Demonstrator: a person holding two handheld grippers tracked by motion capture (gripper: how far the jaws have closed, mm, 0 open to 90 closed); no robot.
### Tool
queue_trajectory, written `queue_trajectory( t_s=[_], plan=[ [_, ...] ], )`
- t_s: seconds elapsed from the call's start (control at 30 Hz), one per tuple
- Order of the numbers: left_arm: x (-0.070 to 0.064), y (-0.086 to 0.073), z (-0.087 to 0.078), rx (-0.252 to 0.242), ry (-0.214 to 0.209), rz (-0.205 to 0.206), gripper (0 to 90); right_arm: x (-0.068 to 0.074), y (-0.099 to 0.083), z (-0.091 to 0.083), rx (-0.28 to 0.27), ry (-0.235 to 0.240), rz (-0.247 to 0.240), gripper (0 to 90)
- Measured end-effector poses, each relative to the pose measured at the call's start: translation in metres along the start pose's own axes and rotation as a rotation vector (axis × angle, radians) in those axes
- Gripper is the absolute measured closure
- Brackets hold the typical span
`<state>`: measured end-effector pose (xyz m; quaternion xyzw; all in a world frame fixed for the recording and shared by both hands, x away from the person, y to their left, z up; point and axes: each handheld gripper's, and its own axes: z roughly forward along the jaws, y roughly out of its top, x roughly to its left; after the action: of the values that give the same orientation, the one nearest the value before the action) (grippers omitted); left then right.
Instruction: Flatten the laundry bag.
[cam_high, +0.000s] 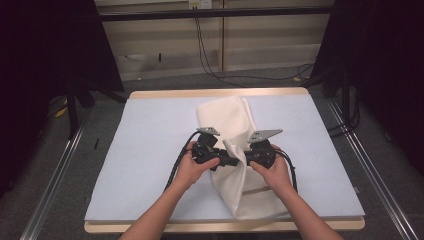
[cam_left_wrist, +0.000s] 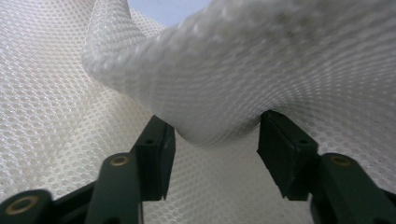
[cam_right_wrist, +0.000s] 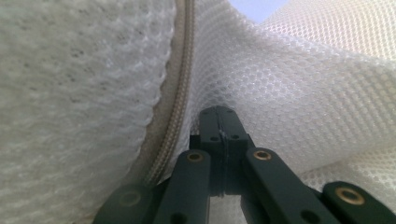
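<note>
A white mesh bag (cam_high: 235, 150) is seen in the high view lying along the middle of the bench (cam_high: 150, 150), which is covered by a pale blue mat; the bag's near end reaches almost to the bench's front edge, and a ridge of it is lifted between the two grippers. The weave and the fastening cannot be made out from that height. In the right gripper view a beige zip (cam_right_wrist: 175, 107) is shown running up the mesh just left of the jaws, and the right gripper (cam_right_wrist: 219, 122) is seen pressed together on a fold of the bag beside that zip. In the left gripper view the left gripper (cam_left_wrist: 215, 133) is seen spread, with a rounded hanging fold of the bag (cam_left_wrist: 224, 93) sitting between the jaw tips; whether both tips touch it cannot be told.

In the high view both forearms are brought in from the bottom edge and angled inward, so that the left gripper (cam_high: 216, 156) and right gripper (cam_high: 256, 154) are held close together over the bag's middle, each with its grey plate tilted up.
</note>
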<state>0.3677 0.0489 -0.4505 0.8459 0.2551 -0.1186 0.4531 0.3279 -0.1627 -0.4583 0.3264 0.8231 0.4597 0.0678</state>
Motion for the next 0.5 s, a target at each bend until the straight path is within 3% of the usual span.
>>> queue_trajectory(
  t_s=[0.1, 0.17, 0.2, 0.27, 0.33, 0.5],
  plan=[
    [0.003, 0.000, -0.002, 0.013, 0.022, -0.030, 58.5, -0.001, -0.002, 0.000, 0.011, -0.002, 0.011, 90.0],
    [0.009, -0.003, -0.006, -0.015, 0.014, -0.051, 78.4, -0.002, -0.004, -0.001, 0.038, -0.038, 0.012, 80.3],
    [0.010, -0.004, -0.006, -0.017, 0.011, -0.068, 80.5, -0.002, -0.005, 0.000, 0.051, -0.039, 0.013, 80.1],
    [0.011, -0.004, -0.007, -0.001, 0.002, -0.055, 82.7, -0.002, -0.007, 0.000, 0.049, -0.021, 0.018, 80.8],
    [0.006, -0.003, -0.007, 0.018, 0.035, -0.041, 83.2, 0.000, -0.008, 0.002, 0.058, -0.016, 0.008, 81.4],
    [0.005, -0.004, -0.014, 0.024, 0.061, -0.030, 83.3, -0.004, -0.011, -0.005, 0.065, -0.086, 0.015, 67.6]
  ],
)
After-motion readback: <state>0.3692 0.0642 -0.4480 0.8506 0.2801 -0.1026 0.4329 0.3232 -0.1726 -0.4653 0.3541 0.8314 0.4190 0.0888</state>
